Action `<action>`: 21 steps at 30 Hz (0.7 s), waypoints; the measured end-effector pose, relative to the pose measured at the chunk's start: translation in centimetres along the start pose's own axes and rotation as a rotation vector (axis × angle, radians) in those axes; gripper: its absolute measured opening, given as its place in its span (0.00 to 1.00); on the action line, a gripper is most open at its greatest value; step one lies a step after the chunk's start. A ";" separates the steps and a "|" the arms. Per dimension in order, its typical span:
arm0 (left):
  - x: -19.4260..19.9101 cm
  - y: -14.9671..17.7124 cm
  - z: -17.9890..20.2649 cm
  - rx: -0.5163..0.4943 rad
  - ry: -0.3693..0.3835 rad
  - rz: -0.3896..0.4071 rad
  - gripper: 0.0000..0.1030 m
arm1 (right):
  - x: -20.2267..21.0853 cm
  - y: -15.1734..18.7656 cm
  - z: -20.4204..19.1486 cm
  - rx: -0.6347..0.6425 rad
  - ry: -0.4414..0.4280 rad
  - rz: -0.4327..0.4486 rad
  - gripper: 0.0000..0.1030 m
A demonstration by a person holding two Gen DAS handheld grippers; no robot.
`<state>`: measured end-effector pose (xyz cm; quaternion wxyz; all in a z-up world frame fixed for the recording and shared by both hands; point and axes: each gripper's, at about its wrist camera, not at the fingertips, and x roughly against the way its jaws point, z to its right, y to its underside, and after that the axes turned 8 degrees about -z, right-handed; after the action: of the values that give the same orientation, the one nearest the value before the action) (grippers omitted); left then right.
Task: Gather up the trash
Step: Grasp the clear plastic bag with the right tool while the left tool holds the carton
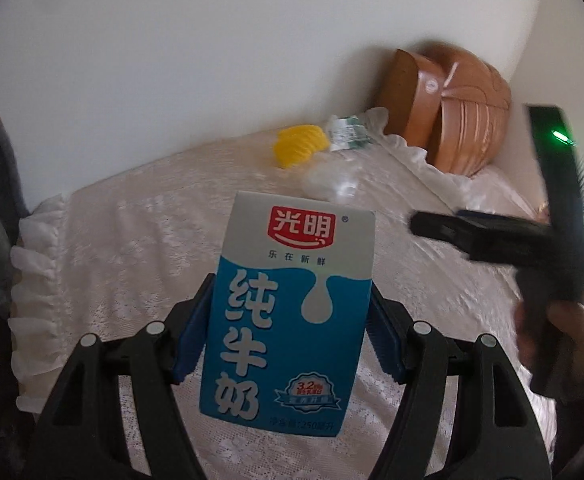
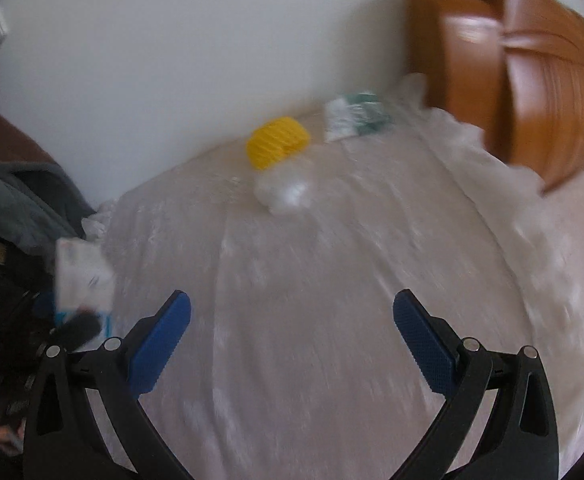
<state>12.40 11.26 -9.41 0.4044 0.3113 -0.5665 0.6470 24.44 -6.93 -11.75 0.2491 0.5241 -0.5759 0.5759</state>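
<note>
Now clamped between the blue ribbed pads of the left gripper (image 1: pixel 290 334): a blue-and-white paper milk carton (image 1: pixel 288 312), upright, lifted clear of the bed with the pale lace cover (image 1: pixel 132 240). Held only by the lower sides, top half free, so likely to pivot or slide out under a sharp swing or roll of the wrist; likely also to buckle if empty and squeezed harder, and to drip on the lace if any milk is left inside. Spread wide and empty, the right gripper (image 2: pixel 292 344), hovering above the cover in a view smeared by motion. Well ahead of it, near the wall: a yellow ribbed plastic piece (image 2: pixel 278 142), a crumpled clear plastic wrapper (image 2: pixel 286 192) touching or just beside it, and a white-and-green packet (image 2: pixel 355 118) close to the brown wooden headboard (image 2: pixel 531 80). Thin, limp and see-through, that wrapper: easy to pinch together with the lace, or to miss outright on a hurried approach. In the left wrist view, right gripper close beside the carton, so some chance of knocking it loose. No bin or bag plainly seen; dark clutter at the left edge unclear.
</note>
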 end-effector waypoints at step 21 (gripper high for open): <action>-2.0 -0.9 -1.4 0.028 -0.033 -0.016 0.65 | -10.4 -8.4 -0.7 0.010 0.030 -0.109 0.39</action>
<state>14.17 12.35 -10.91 0.3957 0.3320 -0.5617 0.6463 35.13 -1.20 -17.49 0.2860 0.5475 -0.5397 0.5720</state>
